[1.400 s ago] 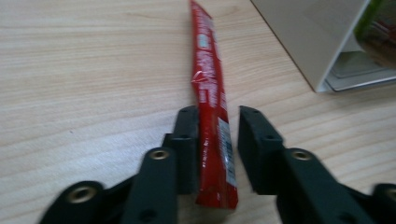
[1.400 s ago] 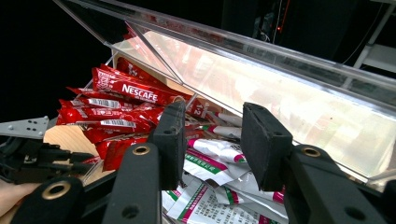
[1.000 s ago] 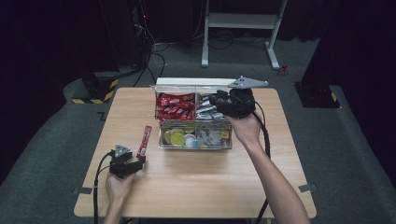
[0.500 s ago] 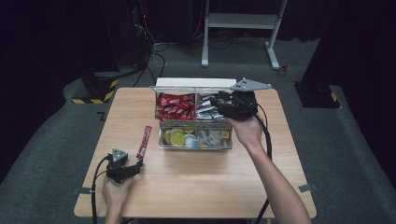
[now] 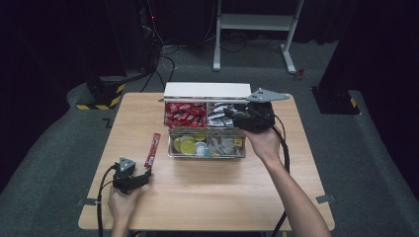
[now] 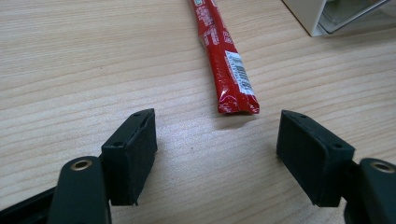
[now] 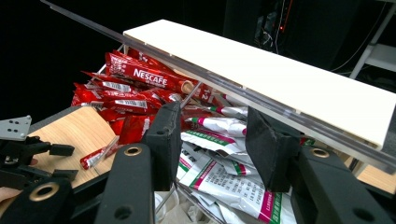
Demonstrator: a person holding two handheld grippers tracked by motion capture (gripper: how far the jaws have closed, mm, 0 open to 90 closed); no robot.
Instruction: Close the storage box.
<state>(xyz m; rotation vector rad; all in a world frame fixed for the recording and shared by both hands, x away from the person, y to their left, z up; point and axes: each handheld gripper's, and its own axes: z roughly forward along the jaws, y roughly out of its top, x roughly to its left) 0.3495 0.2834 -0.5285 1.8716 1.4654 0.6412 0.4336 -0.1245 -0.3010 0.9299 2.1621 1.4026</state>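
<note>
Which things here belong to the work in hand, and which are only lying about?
In the work:
- red sachet
- left gripper, open
- right gripper
- white sachets
- clear organiser box

Lying about:
- yellow-lidded cups
- white frame

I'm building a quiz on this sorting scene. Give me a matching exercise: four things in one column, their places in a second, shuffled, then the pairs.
Things:
1. lone red stick sachet
2. red sachets pile
3. white-and-green sachets
4. yellow-lidded cups

Places:
A. near-left compartment of the clear box
B. bare table, ahead of the open left tongs
C. far-left compartment
D. far-right compartment, under the right tongs

Pairs: 1-B, 2-C, 3-D, 4-A
</note>
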